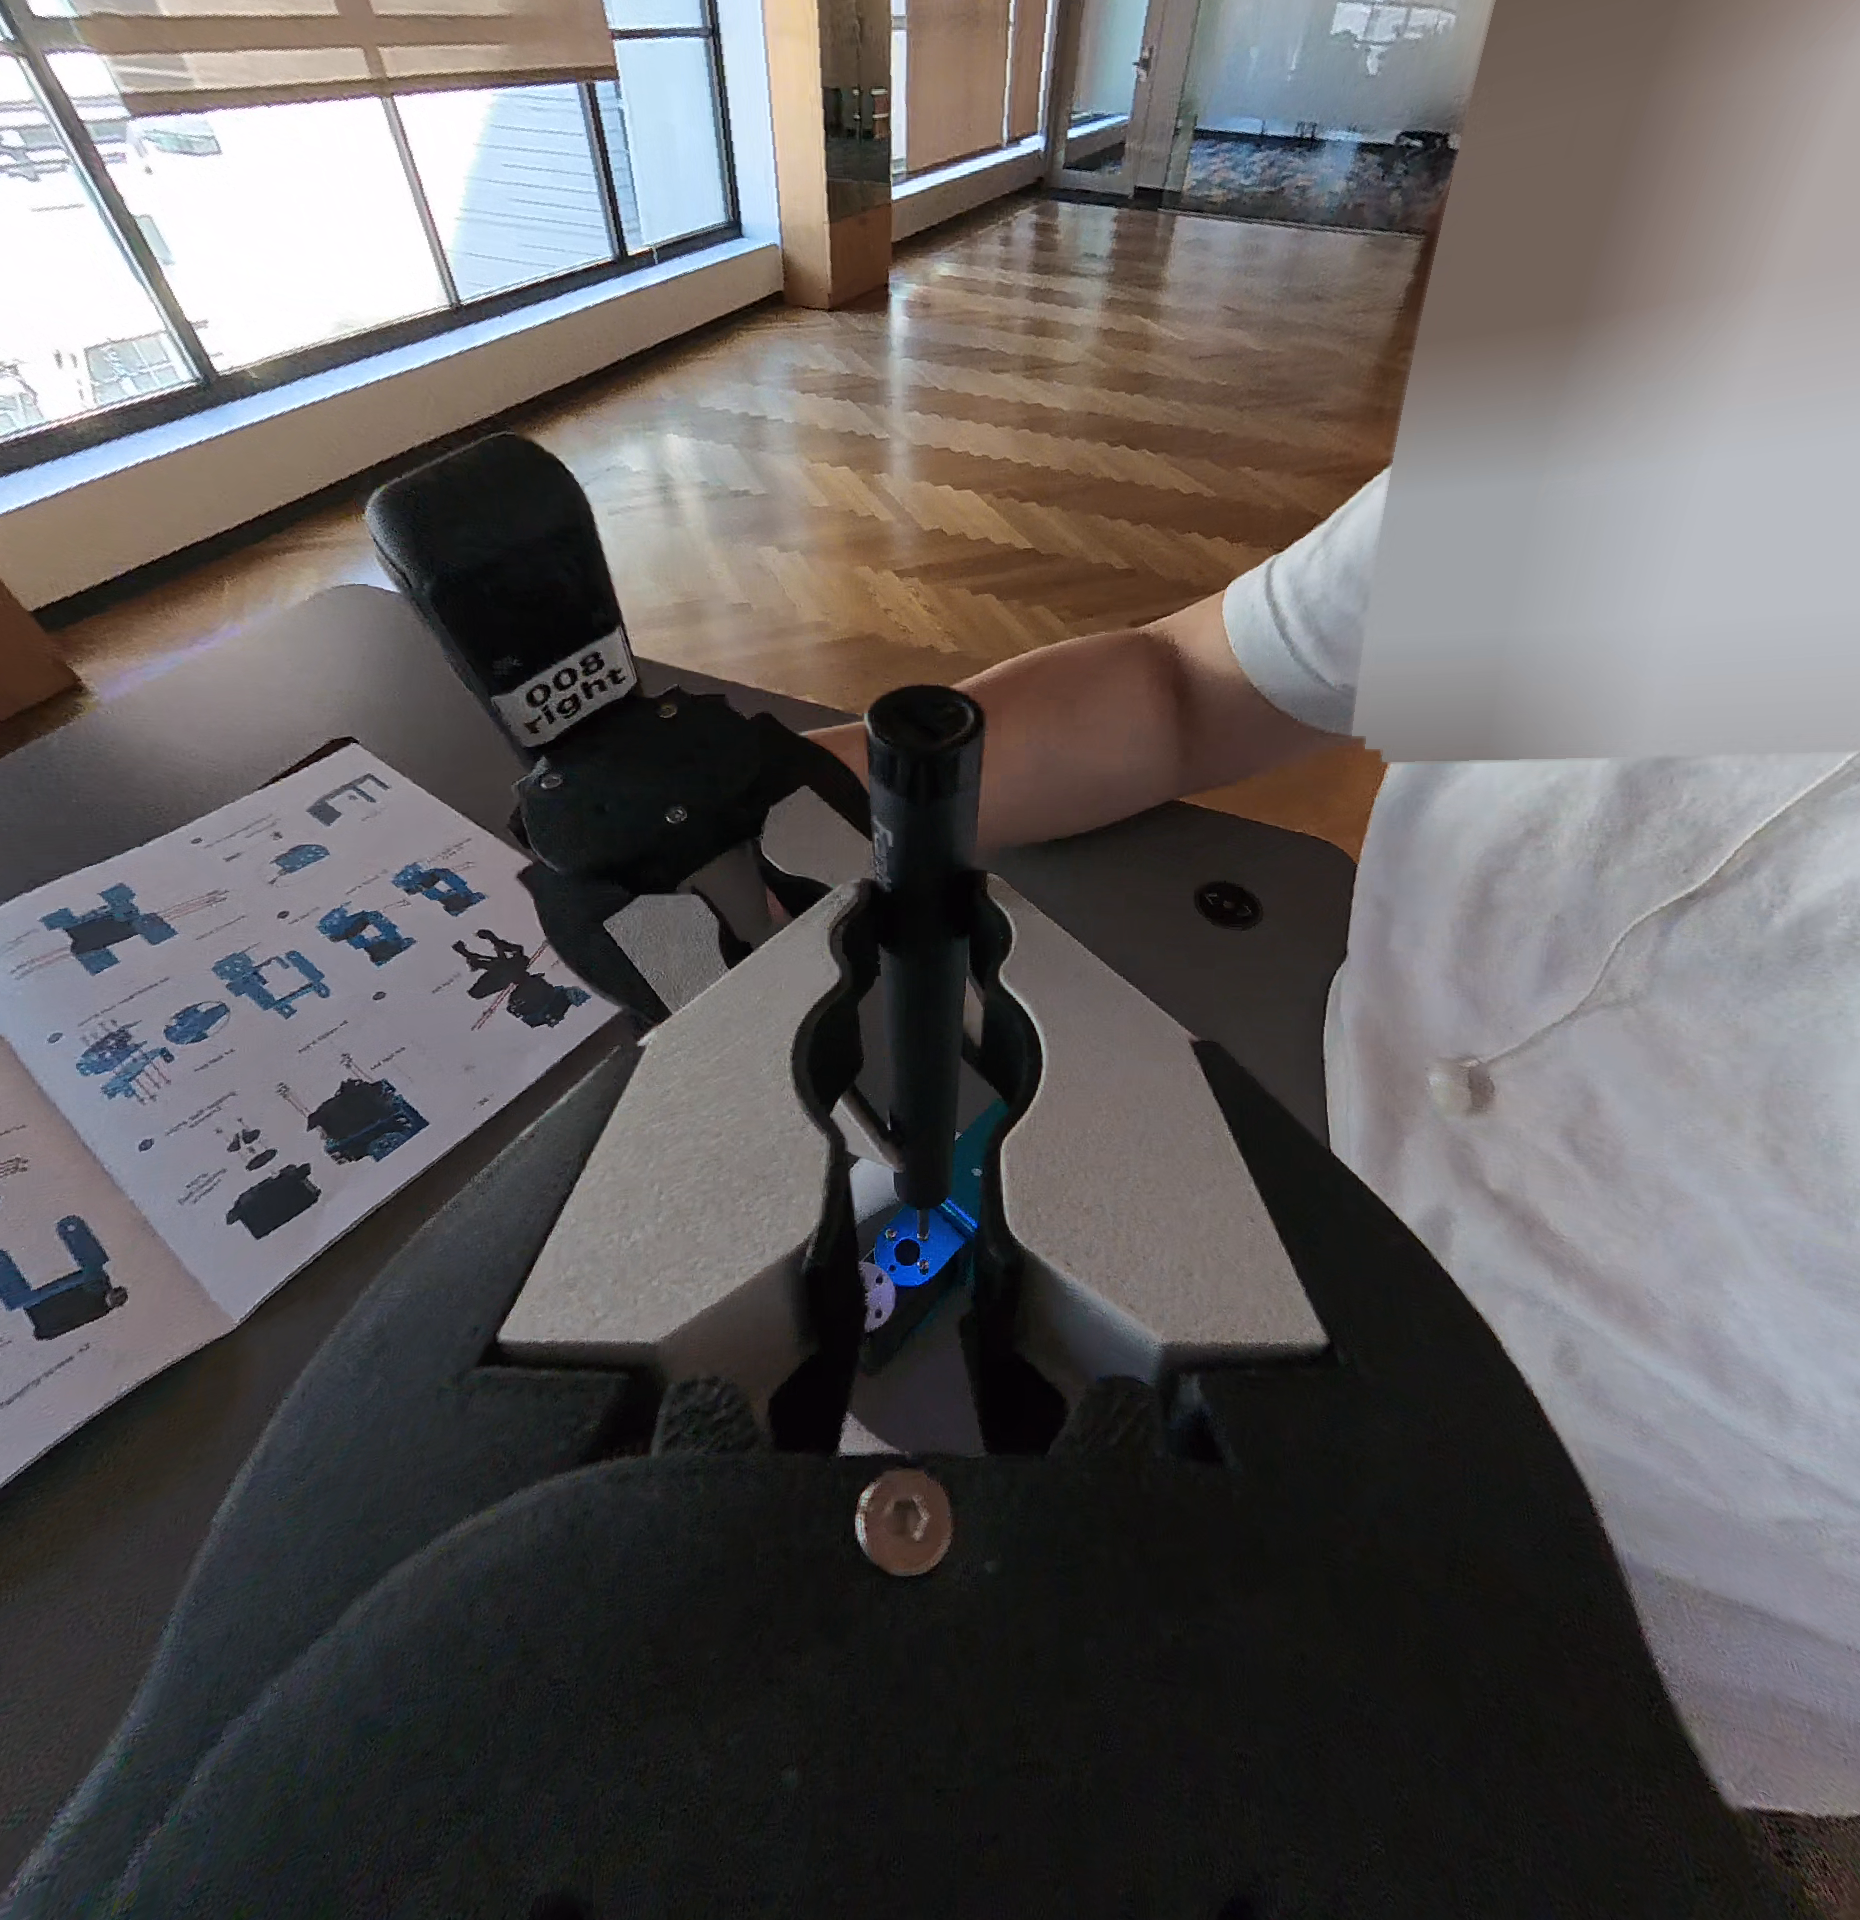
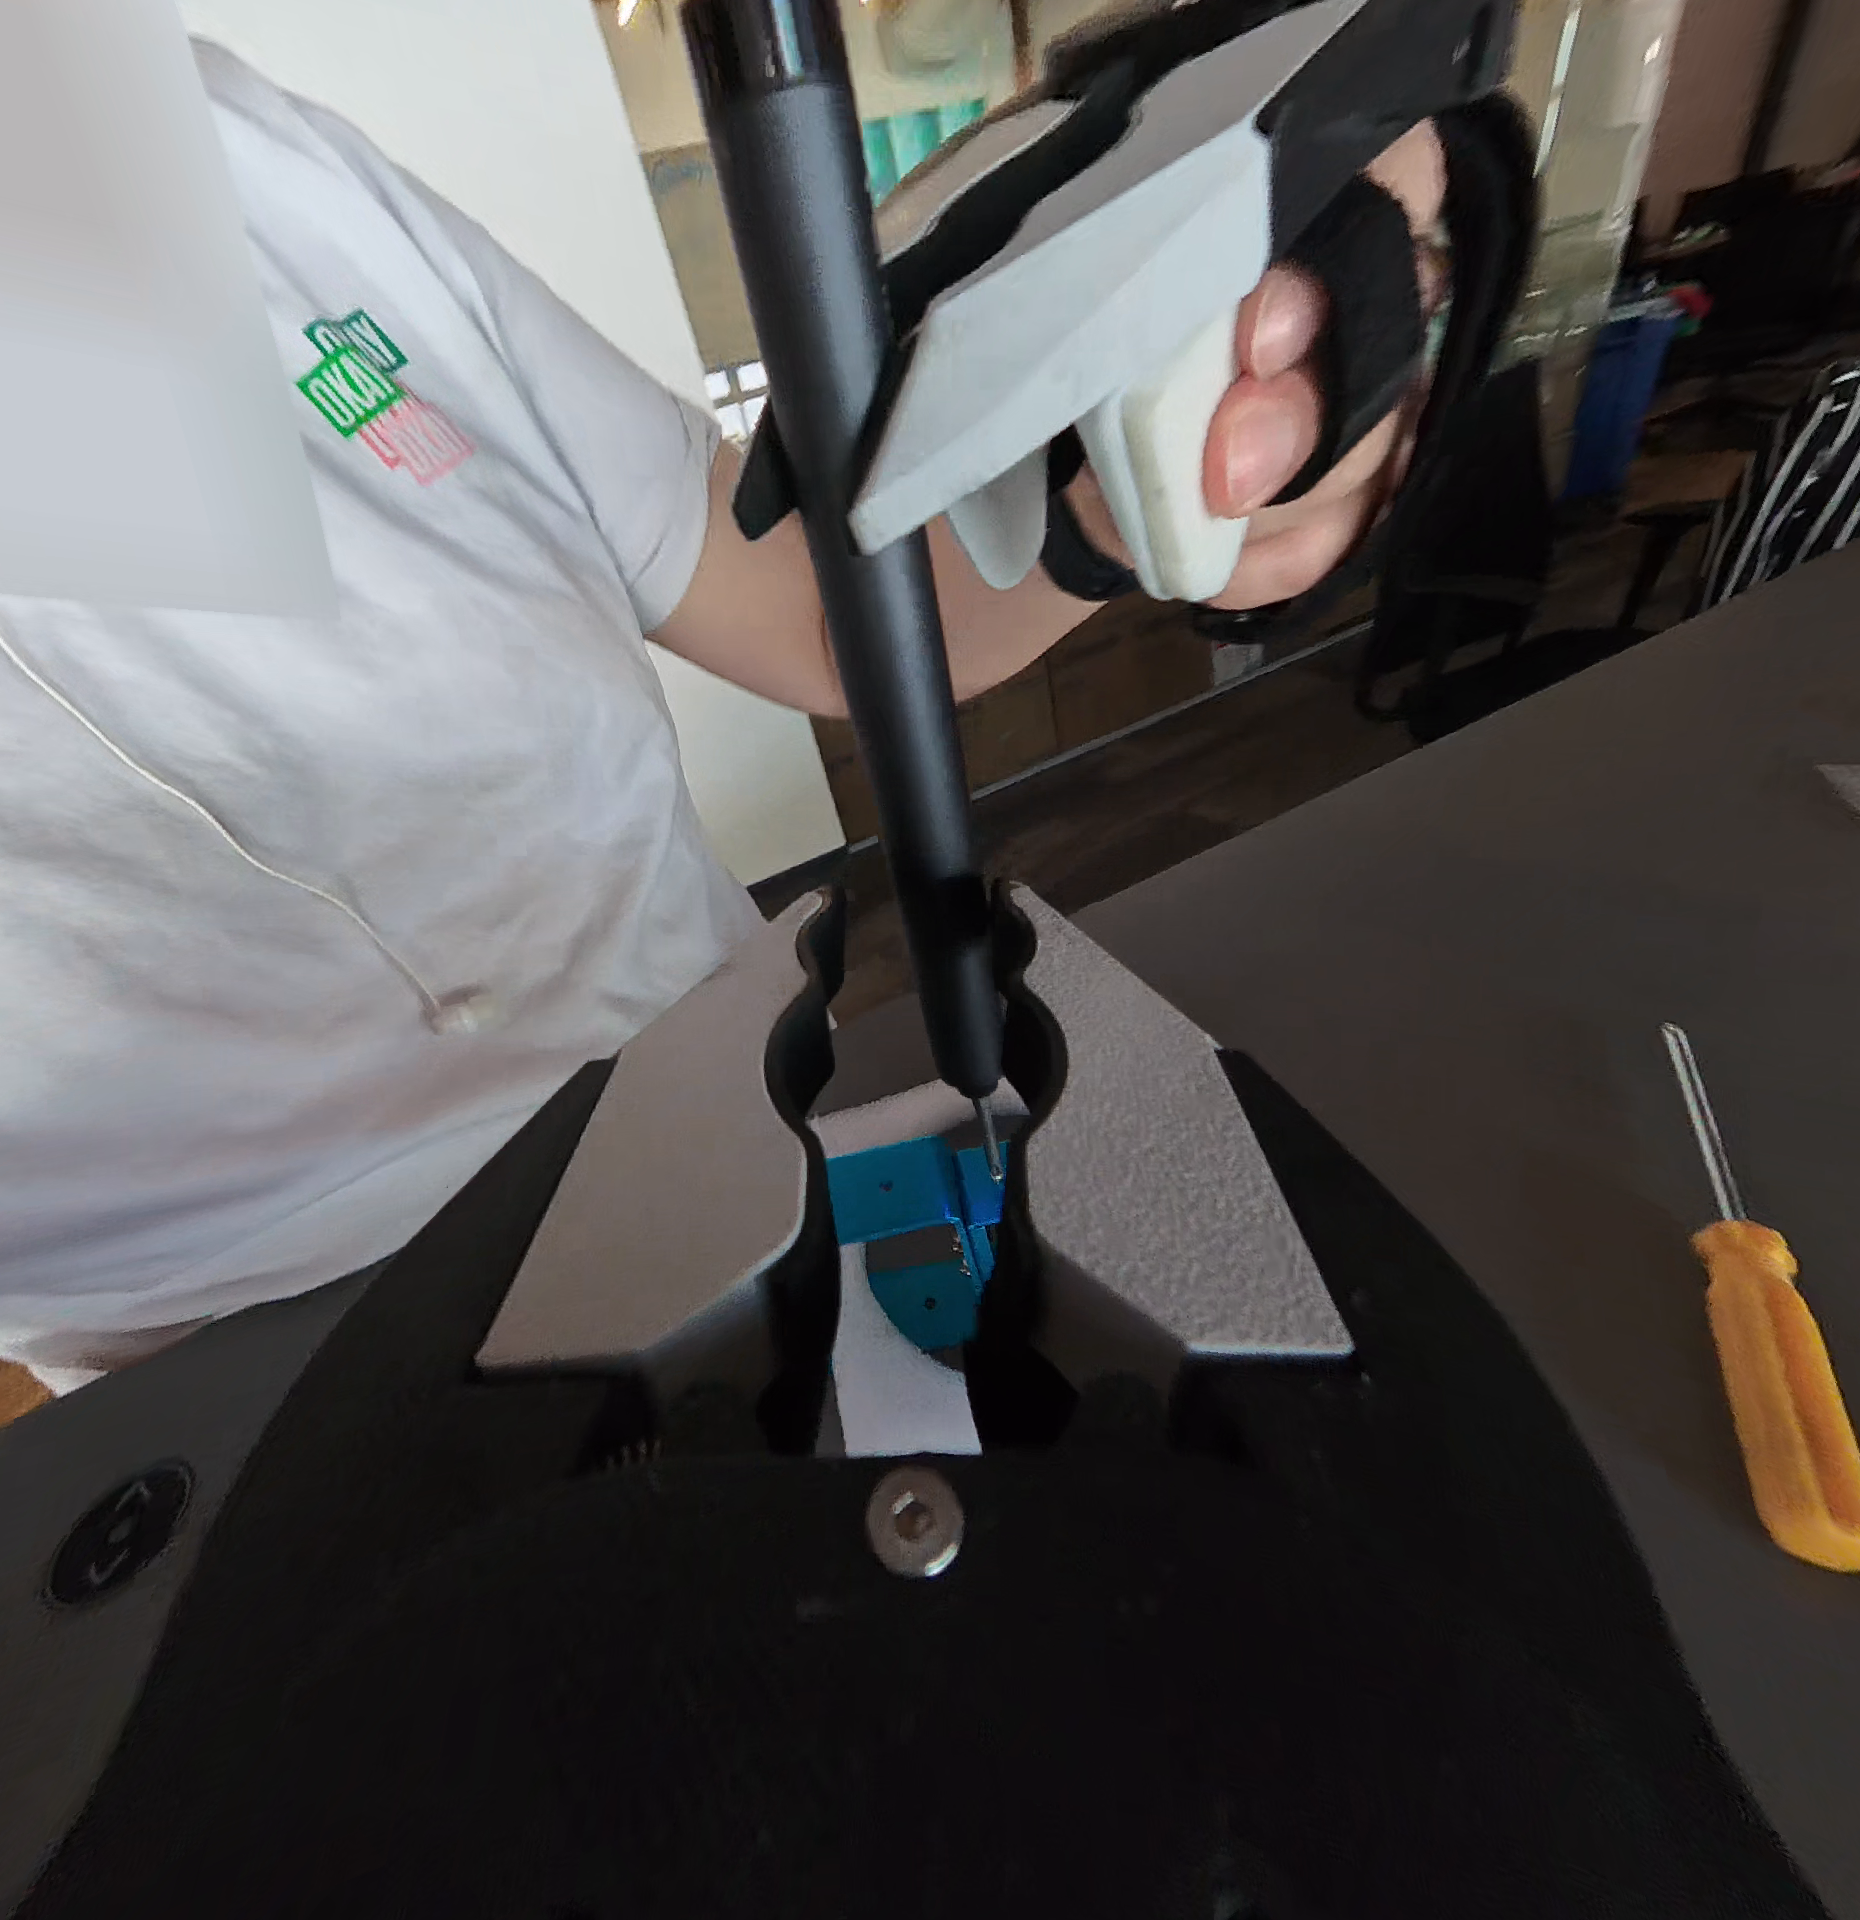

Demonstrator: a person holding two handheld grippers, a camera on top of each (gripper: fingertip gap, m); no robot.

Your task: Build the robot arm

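Note:
My left gripper (image 1: pixel 921 904) is shut on a black pen-shaped screwdriver (image 1: pixel 915 997) and holds it nearly upright. Its bit rests on a small blue metal bracket (image 1: pixel 910 1252) low between the fingers. In the right wrist view, my right gripper (image 2: pixel 910 925) is shut on that blue bracket (image 2: pixel 890 1195), held deep between its pads just above the dark table (image 2: pixel 1477 935). The screwdriver (image 2: pixel 864 623) comes down from above, and its thin bit (image 2: pixel 990 1143) touches the bracket's right end. The left gripper (image 2: pixel 832 457) and a hand show at the top. The right gripper's body (image 1: pixel 635 810) shows behind in the left wrist view.
An orange-handled screwdriver (image 2: pixel 1778 1382) lies on the table to the right. A printed sheet with part drawings (image 1: pixel 282 1018) lies to the left. A small clear bag (image 2: pixel 1856 790) sits at the far right edge. A person in a white shirt (image 1: pixel 1632 1143) stands close by. About 7 cm separates my left fingertips from my right.

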